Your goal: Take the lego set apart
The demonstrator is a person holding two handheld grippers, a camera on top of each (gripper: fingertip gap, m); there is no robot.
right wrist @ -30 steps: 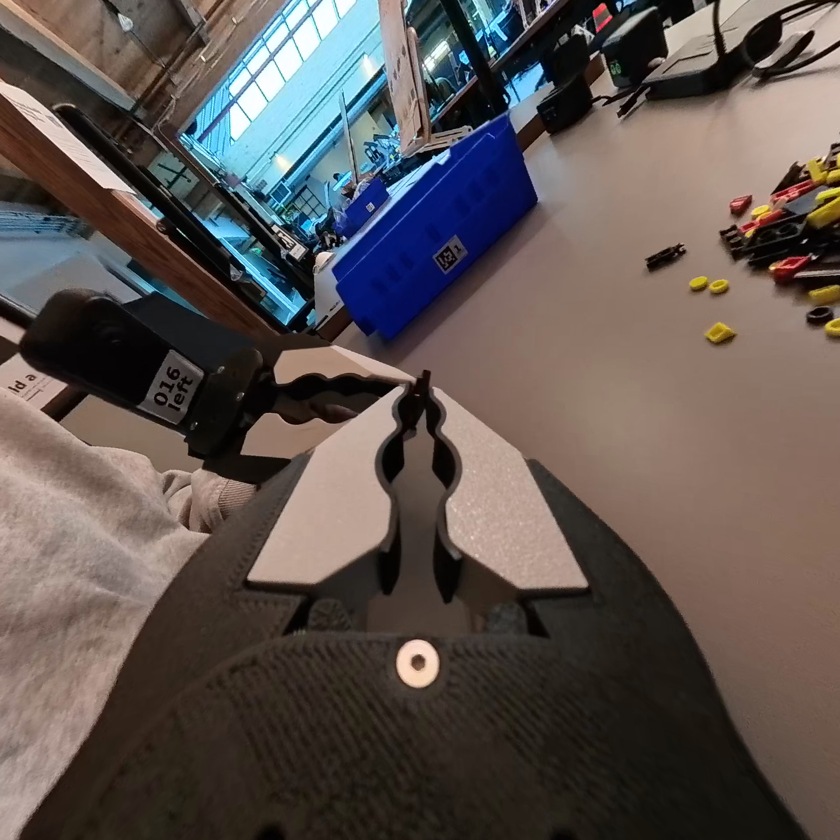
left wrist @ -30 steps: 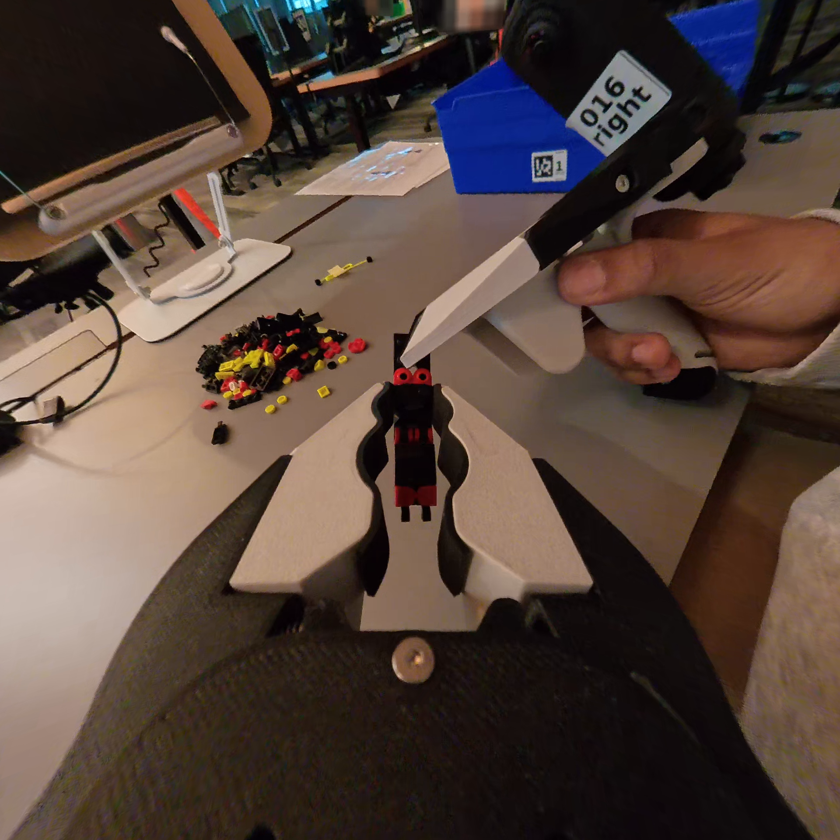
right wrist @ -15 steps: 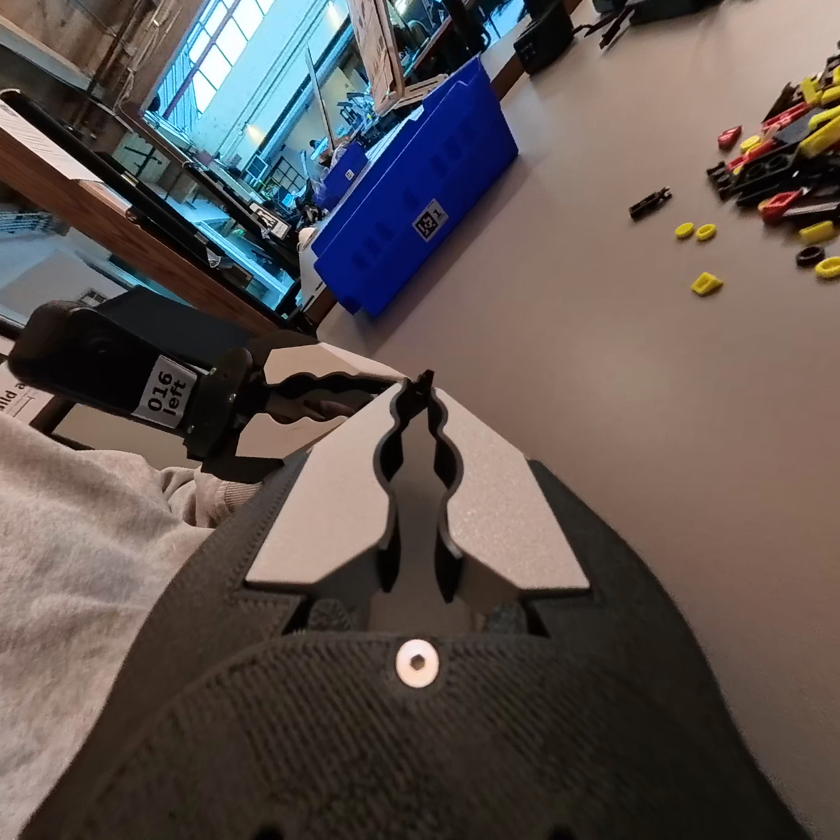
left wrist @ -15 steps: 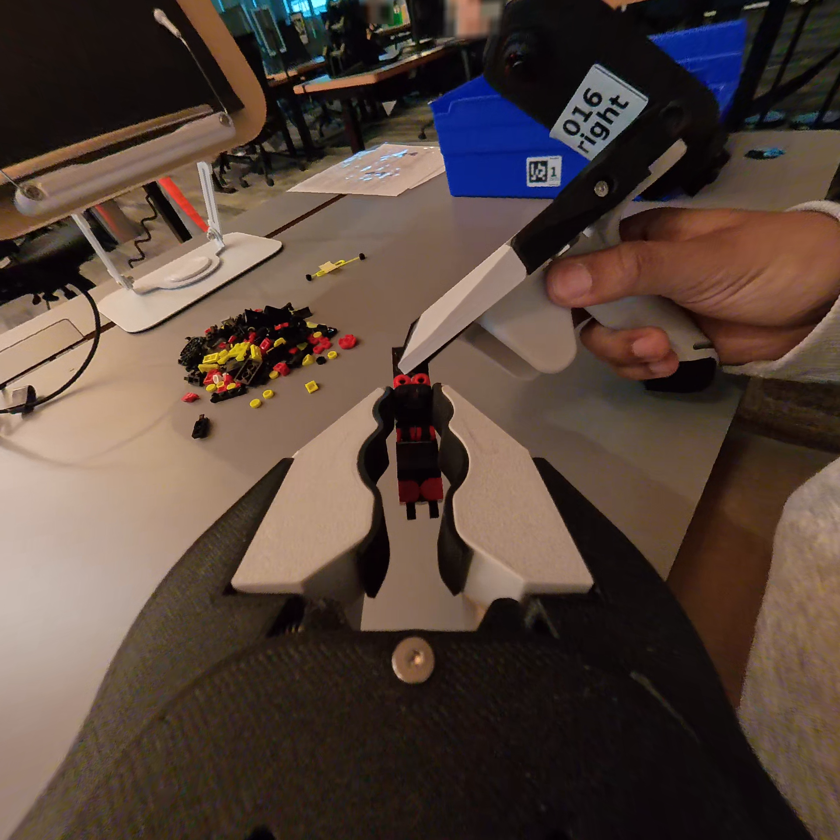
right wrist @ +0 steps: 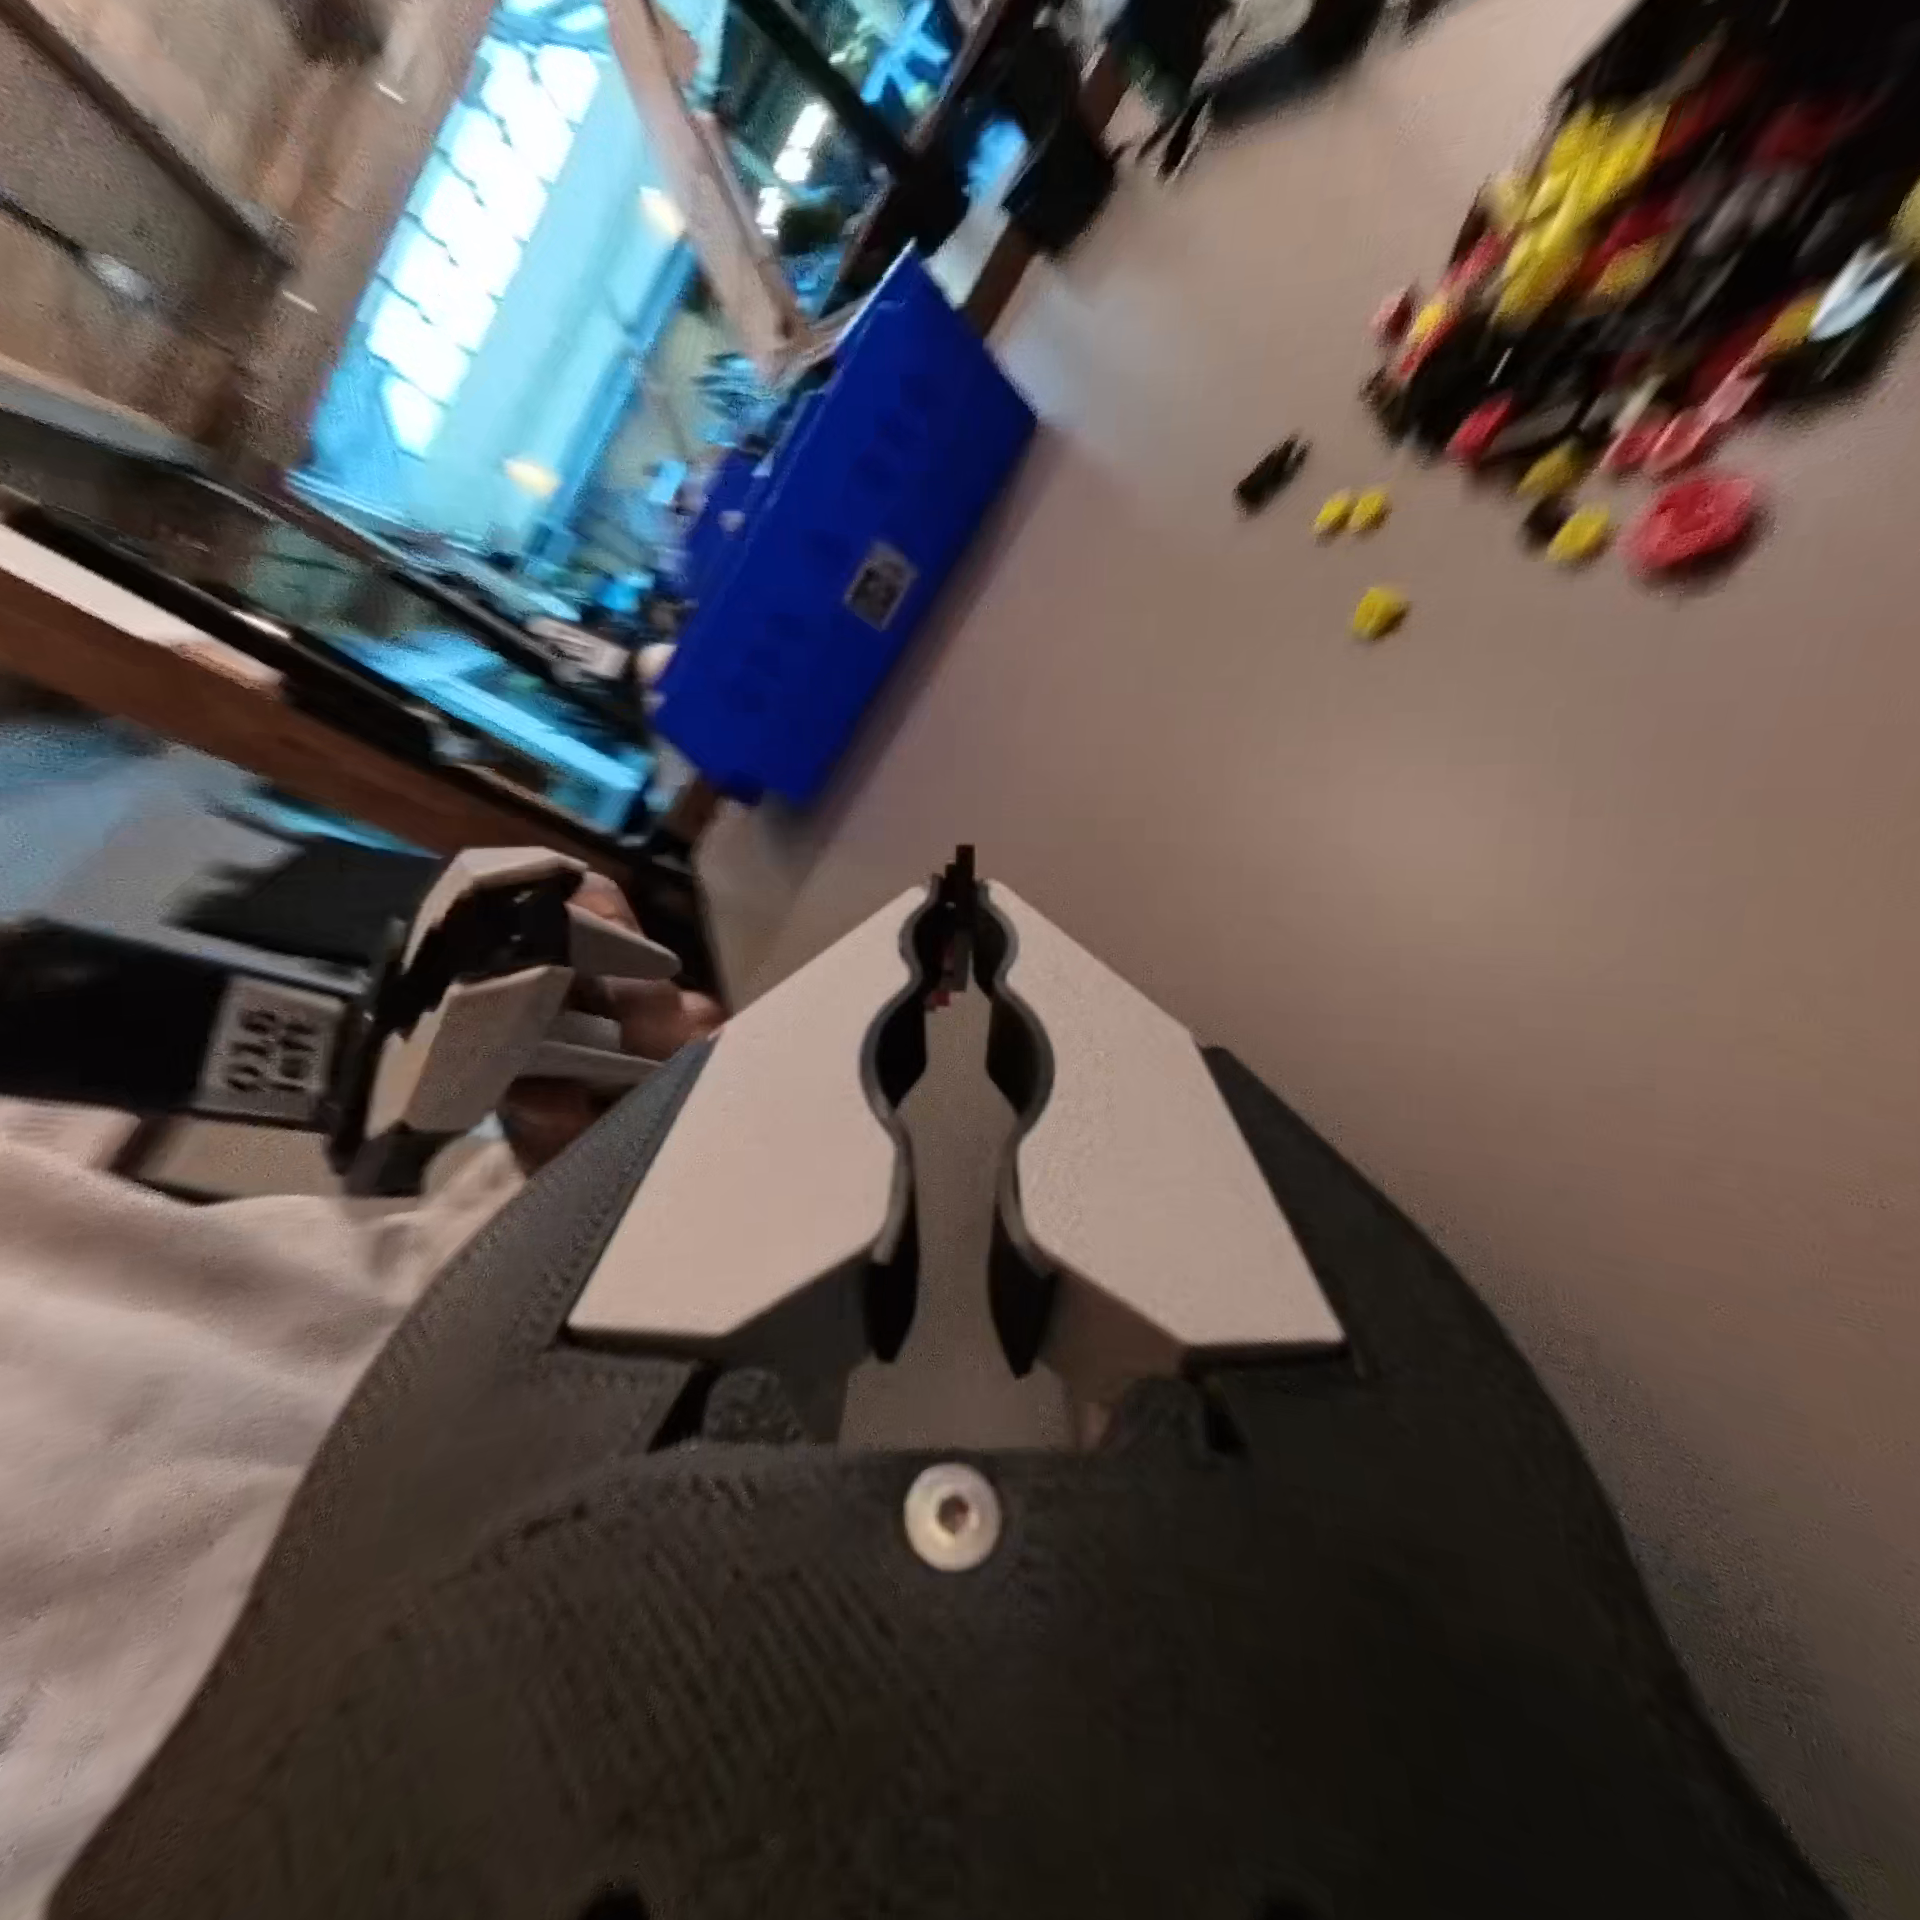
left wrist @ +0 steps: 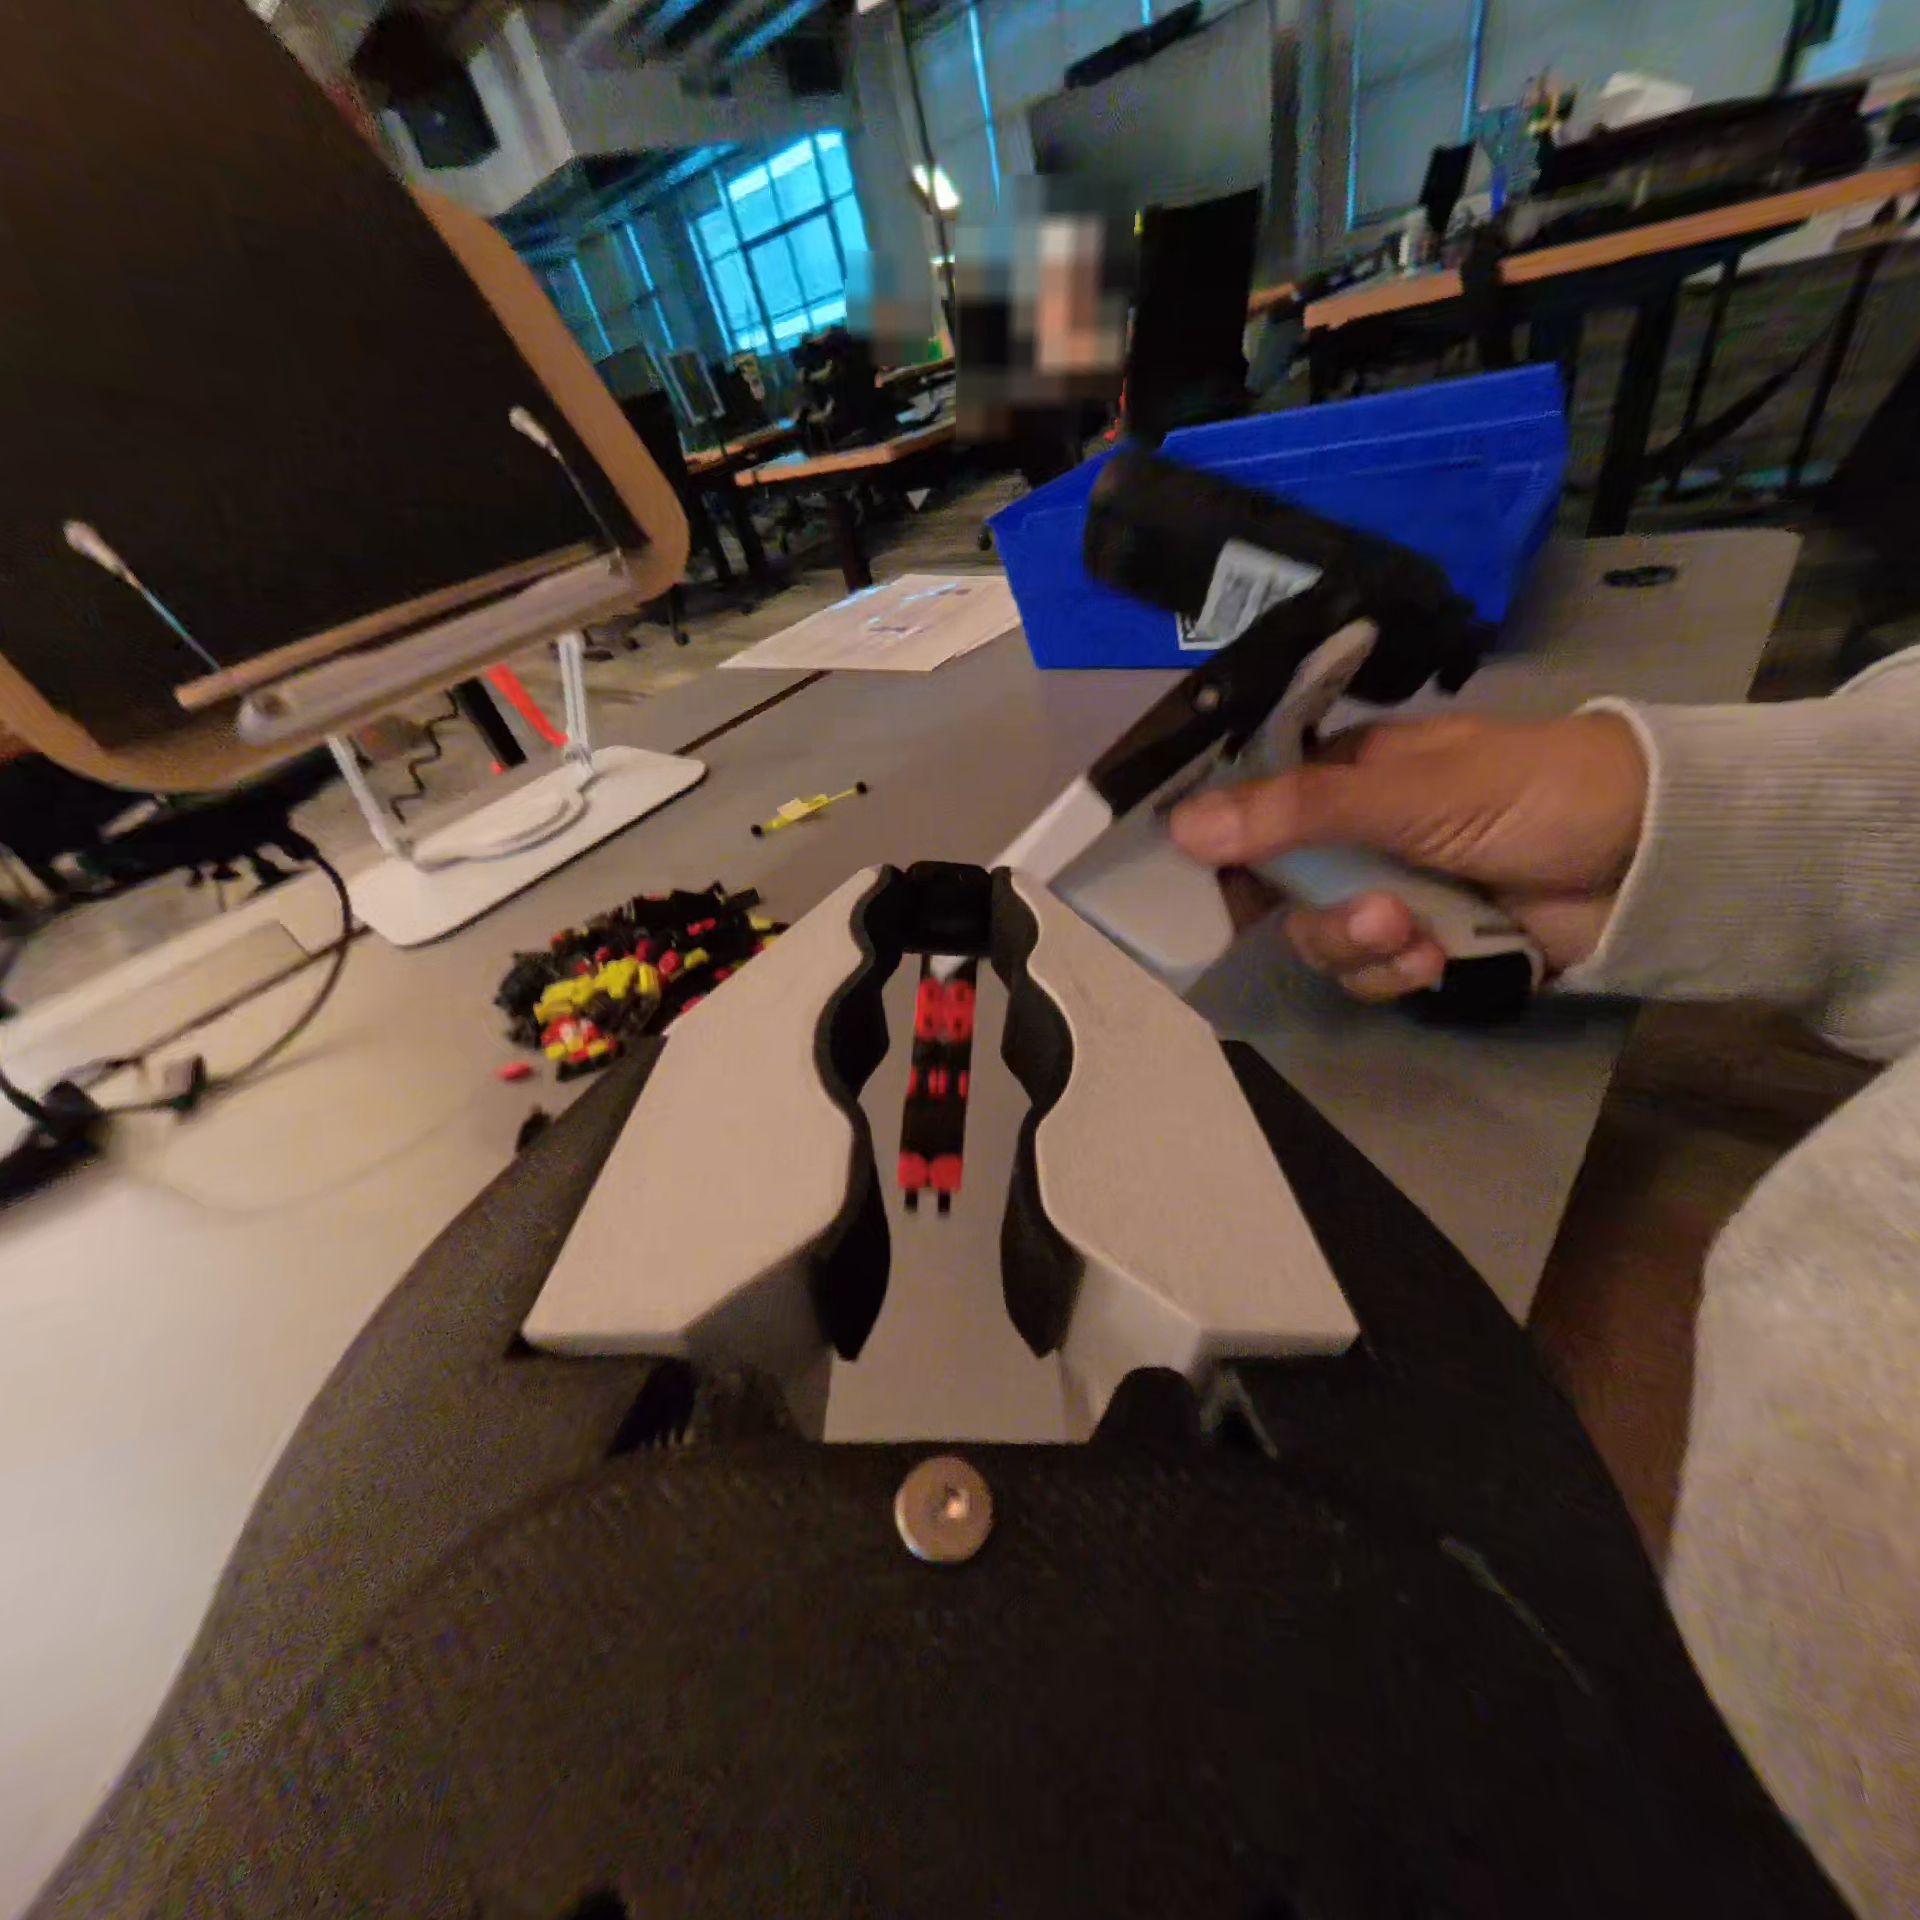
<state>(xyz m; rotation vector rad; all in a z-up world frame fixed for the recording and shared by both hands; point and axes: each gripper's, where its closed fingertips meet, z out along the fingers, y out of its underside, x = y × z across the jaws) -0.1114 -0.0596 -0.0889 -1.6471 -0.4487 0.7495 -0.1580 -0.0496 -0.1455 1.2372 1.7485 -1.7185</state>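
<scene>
A person works two hand-held grippers over a grey counter point(left wrist: 312, 1132) in a dim, open workshop. The left gripper point(left wrist: 940, 914) has its jaws closed around the black top end of a slim black-and-red lego assembly point(left wrist: 938, 1081), which hangs down between the two grey fingers point(left wrist: 748, 1122) and clear of the counter.

Just to the right of that assembly, the right gripper point(right wrist: 961, 904) is gripped in a bare hand point(left wrist: 1423, 831) emerging from a pale knitted sleeve point(left wrist: 1787, 831). Its jaws are pressed nearly together on a small dark lego piece point(right wrist: 958, 914) showing a trace of red; the tip of the piece pokes out beyond the fingertips. In the left wrist view the tip of this gripper sits behind the left gripper's fingers, so whether the piece touches the assembly cannot be told.

Beyond and to the left of the assembly, a loose pile of black, yellow and red lego parts point(left wrist: 623, 977) lies on the counter, with a few yellow bits point(right wrist: 1377, 608) and a red round piece point(right wrist: 1688, 525) scattered at its edge. Farther back from the assembly stand a blue bin point(left wrist: 1351, 499), a sheet of paper point(left wrist: 883, 623) and a thin yellow-and-black rod point(left wrist: 805, 805). A tilted, wood-edged board on a white stand point(left wrist: 520, 821) rises to the far left of the assembly. The right wrist view is smeared by motion.
</scene>
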